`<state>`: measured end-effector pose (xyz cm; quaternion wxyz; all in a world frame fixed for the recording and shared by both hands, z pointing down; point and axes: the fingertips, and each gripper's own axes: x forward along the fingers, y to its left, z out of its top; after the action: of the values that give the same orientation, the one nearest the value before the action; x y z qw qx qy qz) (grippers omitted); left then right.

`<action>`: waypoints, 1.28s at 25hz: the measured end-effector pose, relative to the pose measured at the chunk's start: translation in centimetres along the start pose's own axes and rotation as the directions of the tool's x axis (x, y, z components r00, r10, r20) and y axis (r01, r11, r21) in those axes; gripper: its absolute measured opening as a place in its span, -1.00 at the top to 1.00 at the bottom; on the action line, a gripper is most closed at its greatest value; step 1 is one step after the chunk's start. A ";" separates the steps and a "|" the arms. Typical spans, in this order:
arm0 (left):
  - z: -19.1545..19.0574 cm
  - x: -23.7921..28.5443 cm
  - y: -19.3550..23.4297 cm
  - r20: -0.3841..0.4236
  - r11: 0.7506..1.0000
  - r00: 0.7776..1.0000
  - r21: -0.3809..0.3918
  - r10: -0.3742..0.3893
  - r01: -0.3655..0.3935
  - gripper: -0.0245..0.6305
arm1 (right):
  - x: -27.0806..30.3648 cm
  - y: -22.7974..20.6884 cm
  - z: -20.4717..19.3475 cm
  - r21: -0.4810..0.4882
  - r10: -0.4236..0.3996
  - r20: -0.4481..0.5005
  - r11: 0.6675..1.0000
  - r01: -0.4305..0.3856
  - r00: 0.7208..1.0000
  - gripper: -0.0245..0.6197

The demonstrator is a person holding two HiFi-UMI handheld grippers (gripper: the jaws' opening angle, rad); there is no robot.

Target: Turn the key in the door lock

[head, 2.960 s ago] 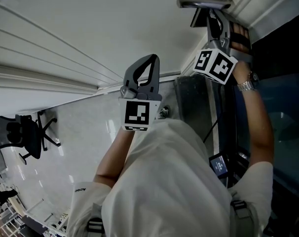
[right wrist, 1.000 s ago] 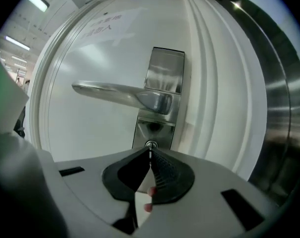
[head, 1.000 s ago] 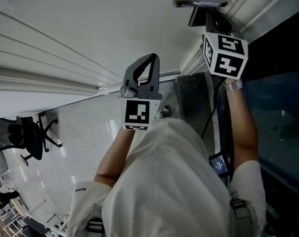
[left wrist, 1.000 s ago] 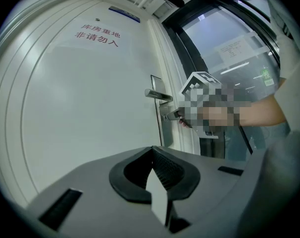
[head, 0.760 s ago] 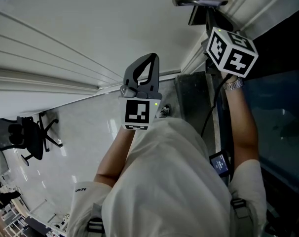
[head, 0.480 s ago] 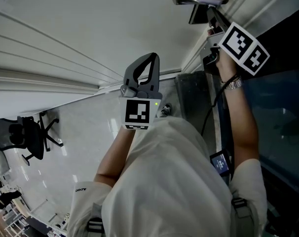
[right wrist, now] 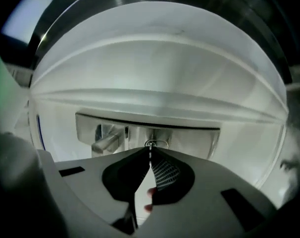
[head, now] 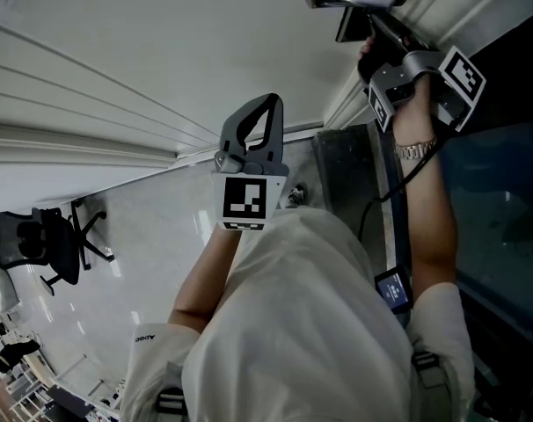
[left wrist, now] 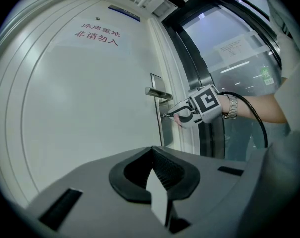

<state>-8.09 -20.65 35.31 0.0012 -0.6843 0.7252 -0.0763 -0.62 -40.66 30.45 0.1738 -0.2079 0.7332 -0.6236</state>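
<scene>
- Metal key (right wrist: 150, 155): thin and silvery, seen edge-on as a narrow strip. It sits in the ringed keyhole (right wrist: 156, 143) of the steel lock plate (right wrist: 189, 133), just beside the door handle (right wrist: 108, 141) on that same plate.
- Right claw (right wrist: 150, 149): jaws closed on the key, tips almost meeting around the strip. A fingertip (right wrist: 150, 192) shows low in the gap behind the pads.
- Left claw (left wrist: 153, 150): jaws closed together with nothing between them. It is held well apart from the door handle and pointed at the white door (left wrist: 80, 108).
- Right gripper view alone shows:
  - the keyhole ring close up and the grid texture of one jaw pad;
  - the lock plate lying crosswise in the picture, with key and door handle side by side.
- Left gripper view alone shows:
  - the door upright, with the key directly below the door handle;
  - the right claw from the side, reaching level to the plate;
  - a red sign (left wrist: 96, 31) high above the door handle;
  - a glass panel (left wrist: 239, 83) past the door's edge, bearing a paper notice (left wrist: 233, 46);
  - a wristwatch (left wrist: 231, 106) and a black cable (left wrist: 256, 123) at the wrist.
- Head view alone shows:
  - both claws together, though the key is hidden behind the right one;
  - a glossy pale floor (head: 152, 262) and an office chair (head: 42, 240) far from the door handle;
  - a small lit device (head: 391, 290) at the person's waist.
</scene>
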 end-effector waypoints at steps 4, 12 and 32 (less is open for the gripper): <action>-0.1 0.2 -0.2 -0.004 1.000 1.000 0.002 -0.003 0.003 0.91 | 0.0 -0.3 0.2 0.172 0.049 0.010 0.984 -0.050 0.999 0.90; -0.2 0.1 0.2 -0.005 1.000 1.000 -0.003 0.008 -0.008 0.91 | 0.2 0.3 -0.4 -0.109 0.041 -0.029 0.993 -0.043 0.999 0.88; -0.1 1.0 -0.3 -0.007 1.000 1.000 0.001 0.000 0.000 0.91 | -1.0 0.6 -1.9 -0.687 -0.127 0.389 -0.701 0.195 0.913 0.50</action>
<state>-7.84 -21.62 35.55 -0.0012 -0.6841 0.7251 -0.0791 -0.79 -38.46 30.12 -0.2356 -0.4009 0.7970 0.3853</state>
